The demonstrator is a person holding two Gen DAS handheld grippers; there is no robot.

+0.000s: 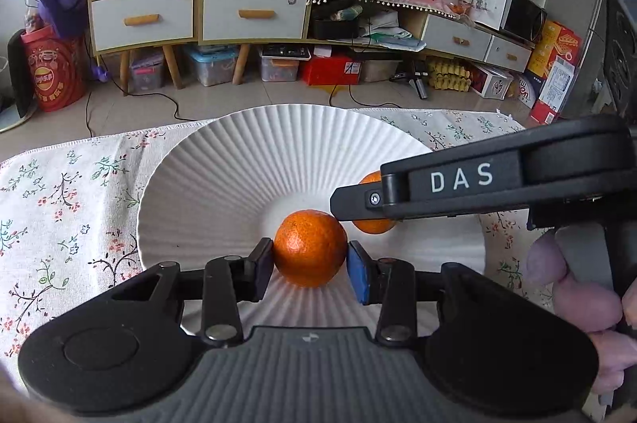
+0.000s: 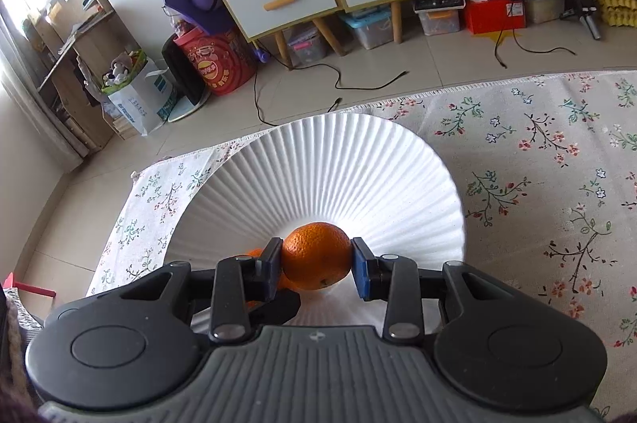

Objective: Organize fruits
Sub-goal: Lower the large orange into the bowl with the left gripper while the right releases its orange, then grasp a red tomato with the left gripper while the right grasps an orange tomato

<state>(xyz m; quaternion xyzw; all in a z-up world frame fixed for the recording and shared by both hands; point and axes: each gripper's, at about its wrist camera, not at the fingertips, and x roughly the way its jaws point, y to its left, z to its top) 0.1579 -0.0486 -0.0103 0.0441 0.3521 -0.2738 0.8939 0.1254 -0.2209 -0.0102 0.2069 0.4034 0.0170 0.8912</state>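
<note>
**Two oranges arrive at the plate together**

The left gripper (image 1: 309, 259) holds a round orange tangerine (image 1: 309, 247) between its blue pads, low over the centre of the white ribbed ceramic plate (image 1: 254, 152) on the floral-clothed bench (image 1: 59, 192). The right gripper (image 2: 316, 261) clamps a second orange tangerine (image 2: 316, 255) just beside it, over the same plate. The step in hand appears to be placement. Next, each gripper likely needs to lower until its fruit rests on the plate, then release gently so neither rolls.

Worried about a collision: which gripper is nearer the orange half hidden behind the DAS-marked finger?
Right. The right gripper is clamped on that orange over the plate; the left gripper sits just beside it, gripping a second orange.
</note>
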